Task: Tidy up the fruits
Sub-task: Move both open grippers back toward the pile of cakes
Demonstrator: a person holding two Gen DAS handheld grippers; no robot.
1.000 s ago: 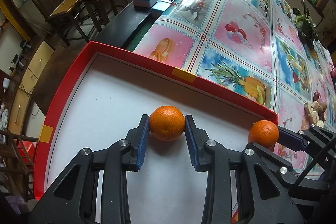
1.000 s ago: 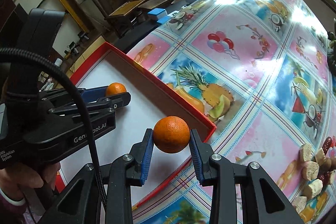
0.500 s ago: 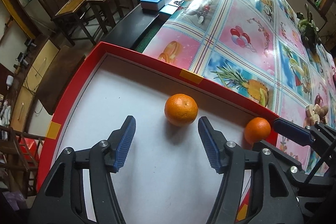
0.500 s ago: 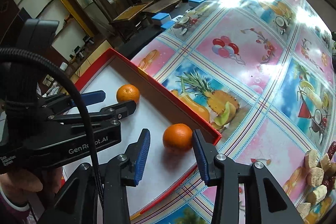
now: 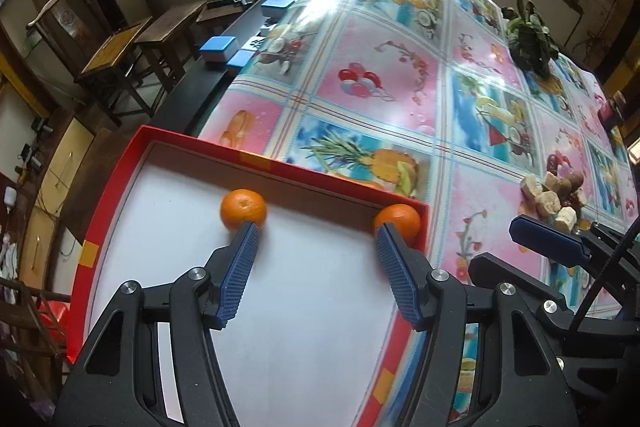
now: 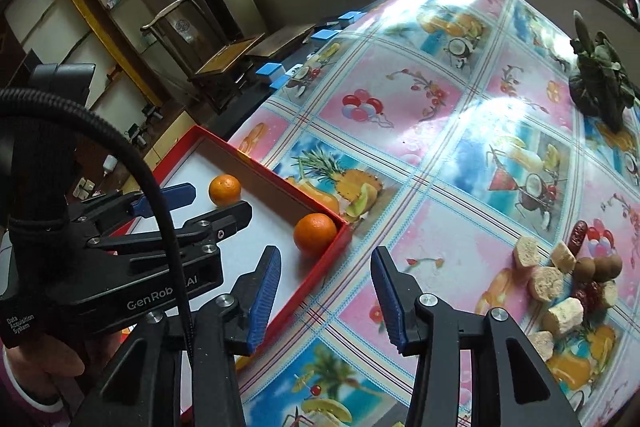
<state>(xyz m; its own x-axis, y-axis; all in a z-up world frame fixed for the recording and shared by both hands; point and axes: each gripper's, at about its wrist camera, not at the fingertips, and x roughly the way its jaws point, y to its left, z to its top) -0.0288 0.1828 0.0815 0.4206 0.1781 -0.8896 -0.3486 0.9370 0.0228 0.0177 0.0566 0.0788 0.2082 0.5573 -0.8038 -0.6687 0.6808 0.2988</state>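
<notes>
Both oranges are down now: a second ago each gripper was clamped on one, and since then the jaws have let go and drawn back. The left gripper (image 5: 316, 227) stands wide and empty above the white floor of the red tray (image 5: 120, 187), and the right gripper (image 6: 324, 255) is just as wide, holding nothing, poised over the tray's near right edge. From the left camera, the first orange (image 5: 243, 210) sits at about eleven o'clock against the far wall, and the second orange (image 5: 398, 223) is tucked into the far right corner at about one o'clock, the two well apart. To my eye that settles this pair, so the job probably turns to whatever fruit is left. Out at three o'clock on the printed tablecloth (image 6: 440, 131) lies a heap of small pieces (image 6: 568, 279), pale chunks and dark round things, though I cannot tell exactly what they are.
</notes>
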